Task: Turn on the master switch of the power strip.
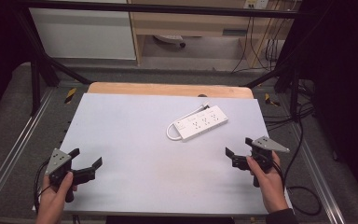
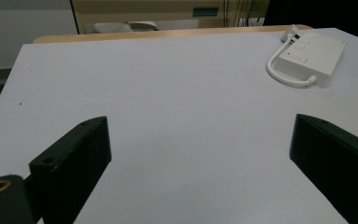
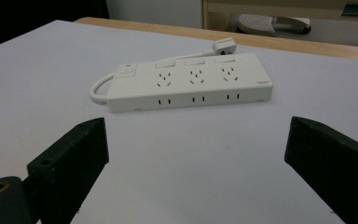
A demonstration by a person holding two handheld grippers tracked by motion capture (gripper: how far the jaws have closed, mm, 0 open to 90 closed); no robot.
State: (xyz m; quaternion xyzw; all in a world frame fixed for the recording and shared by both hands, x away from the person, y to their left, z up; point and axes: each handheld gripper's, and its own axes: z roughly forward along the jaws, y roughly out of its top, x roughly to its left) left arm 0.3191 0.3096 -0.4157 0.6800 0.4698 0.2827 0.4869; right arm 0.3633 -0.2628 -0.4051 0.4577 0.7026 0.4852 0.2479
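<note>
On the bench [image 1: 135, 140], right of centre toward the far edge, lies a white power strip [image 1: 200, 122], cord looped at its left end. The right gripper [image 1: 239, 148] hovers near it at the near right, fingers released, strip ahead of them, untouched. The left gripper [image 1: 86, 157], near left, fingers also released, is well apart from it.

This looks like a lab or test room set up for recording. A black metal frame [image 1: 42, 60] stands around a table [image 1: 135, 154] covered with a plain pale sheet. Aluminium rails [image 1: 9, 149] run along the grey floor at left and right. Beyond the far edge, cables [image 1: 256, 42] hang by a light wooden cabinet [image 1: 191, 23].
</note>
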